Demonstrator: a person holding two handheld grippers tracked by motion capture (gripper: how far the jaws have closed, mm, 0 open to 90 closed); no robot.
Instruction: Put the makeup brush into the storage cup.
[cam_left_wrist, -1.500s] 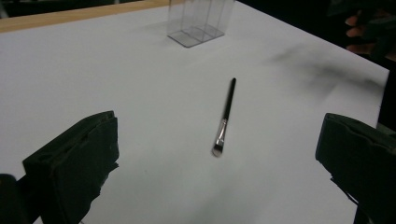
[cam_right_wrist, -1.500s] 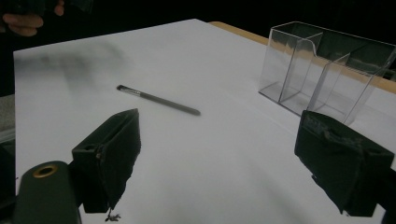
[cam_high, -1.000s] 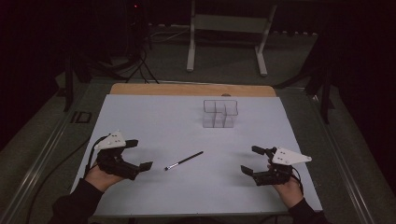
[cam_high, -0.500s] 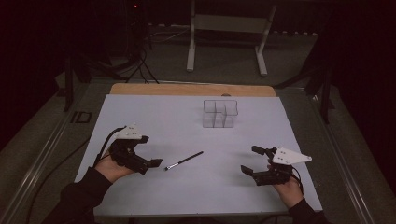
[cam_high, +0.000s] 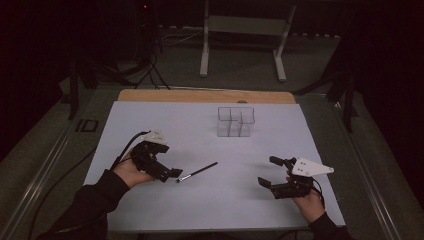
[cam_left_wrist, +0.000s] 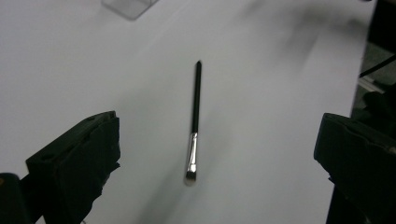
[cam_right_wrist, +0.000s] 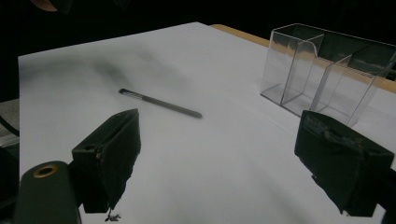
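The left tongs (cam_high: 170, 174) hung with their jaws spread wide and nothing between them, low over the tabletop (cam_high: 150, 120) and just left of the makeup brush (cam_high: 196, 172); in the left gripper view the brush (cam_left_wrist: 194, 122) lay between the two dark jaws but farther out, its pale bristle end nearest the tongs and its black handle pointing away, so the jaws framed it without touching it. The right tongs (cam_high: 270, 171) were likewise released, parted and empty, resting near the right front of the white sheet, well apart from the brush. From the right gripper view the brush (cam_right_wrist: 160, 103) lay flat on the sheet to the left, and the clear organizer (cam_right_wrist: 327, 70) stood upright farther off to the right, its compartments showing nothing inside as far as could be told. In the high view the clear organizer (cam_high: 235, 121) sat toward the far middle of the tabletop, with the brush lying at a slant nearer the person, between the two hands. Judged from this, the work was at its very start: the brush was ungrasped and on the sheet, the left tongs lined up for a pick. What seemed left was closing on the handle, lifting it, carrying it to the organizer and standing it in a compartment, though which compartment could not be told.
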